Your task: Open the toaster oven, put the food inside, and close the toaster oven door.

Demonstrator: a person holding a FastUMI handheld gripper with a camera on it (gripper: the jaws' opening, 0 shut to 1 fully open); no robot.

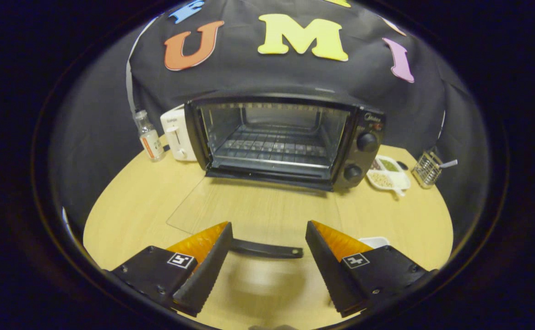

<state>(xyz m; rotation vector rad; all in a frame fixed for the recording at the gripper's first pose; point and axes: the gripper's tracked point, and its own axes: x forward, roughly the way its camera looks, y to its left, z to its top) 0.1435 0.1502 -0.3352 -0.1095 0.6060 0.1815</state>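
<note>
**Fingers spread over the lowered oven door**

The fingers stand spread, gripping nothing, with the door handle between them. The glass door lies flat on the surface. Beyond it, the toaster oven stands open near the surface's far edge, its wire rack bare.

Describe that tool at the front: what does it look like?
The gripper has two wedge-shaped jaws, open, with ridged, saw-toothed inner faces. Each is bolted onto a flat black block with visible screws, and each block carries a small square black-and-white marker sticker.
</note>
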